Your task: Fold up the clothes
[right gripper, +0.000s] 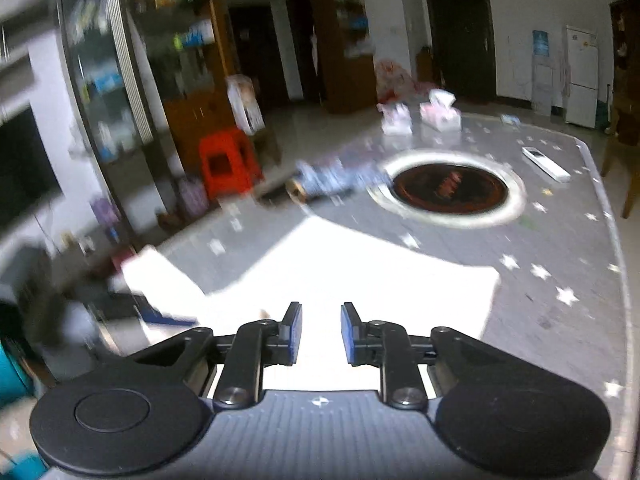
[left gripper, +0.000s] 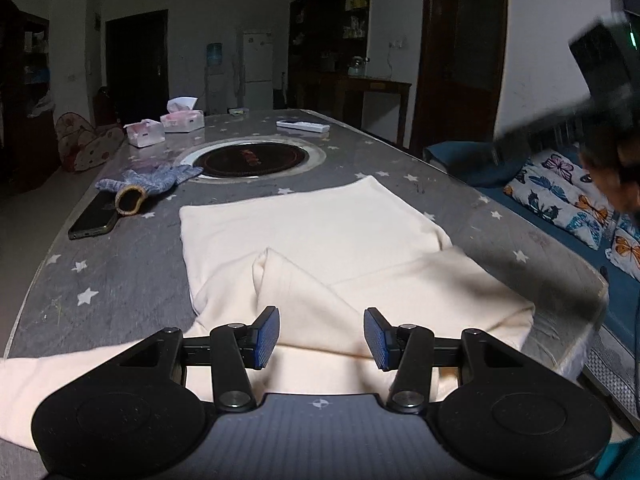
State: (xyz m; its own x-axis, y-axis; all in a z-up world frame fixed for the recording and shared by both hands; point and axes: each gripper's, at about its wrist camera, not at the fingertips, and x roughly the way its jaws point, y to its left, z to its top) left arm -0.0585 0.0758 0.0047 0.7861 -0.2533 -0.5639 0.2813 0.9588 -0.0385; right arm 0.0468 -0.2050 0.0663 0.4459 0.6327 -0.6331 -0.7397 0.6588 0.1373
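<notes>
- Lying across the middle of the left wrist view, the cream garment [left gripper: 316,232] rests on the grey star-patterned table [left gripper: 132,268], partly folded, with one flap turned over the centre and a sleeve trailing to the lower left of the frame.
- The left gripper [left gripper: 321,338] sits at the bottom centre of that view with its blue pads [left gripper: 267,336] spread wide apart, nothing between them, over the near edge of the garment.
- In the right wrist view, which is blurred, the same garment [right gripper: 320,264] appears as an overexposed white patch in the lower middle of the frame.
- The right gripper [right gripper: 321,334] is at the bottom centre there, its jaws parted with a clear gap and empty; whether it touches the cloth cannot be told.
- A round induction hob [left gripper: 250,159] is set into the table above the garment, in the centre of the left view.
- A blue knitted glove [left gripper: 140,184] lies at left of centre, its cuff resting on a dark phone [left gripper: 94,218].
- Two tissue boxes [left gripper: 164,126] stand toward the upper left, and a white remote [left gripper: 303,125] lies above the hob near the table's far edge.
- A butterfly-print cushion [left gripper: 568,196] is at the right edge, off the table.
</notes>
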